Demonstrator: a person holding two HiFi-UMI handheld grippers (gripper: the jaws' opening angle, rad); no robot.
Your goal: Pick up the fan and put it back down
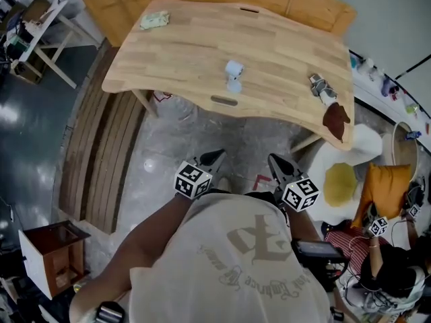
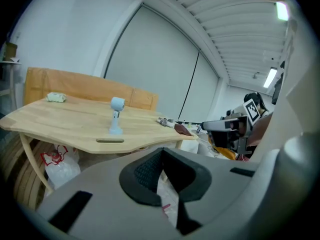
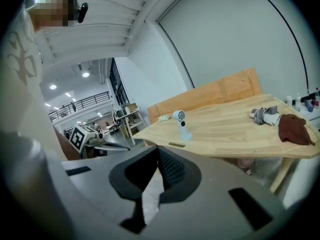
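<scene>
A small pale blue fan [image 1: 234,76] stands upright on the wooden table [image 1: 182,46], near its front edge beside a slot. The left gripper view shows the fan [image 2: 116,115] at centre left, and in the right gripper view the fan [image 3: 182,124] stands past the jaws. My left gripper [image 1: 214,157] is shut and empty, held over the floor short of the table. My right gripper [image 1: 277,162] is likewise shut with nothing in it, level with the left one. Both are well apart from the fan.
A brown cloth [image 1: 336,120] and a grey-white bundle [image 1: 320,87] lie at the table's right end, a greenish wad [image 1: 154,21] at its far left. A wooden bench [image 1: 101,160] runs along the left. A seated person [image 1: 387,264] and cushions [image 1: 384,190] are at right.
</scene>
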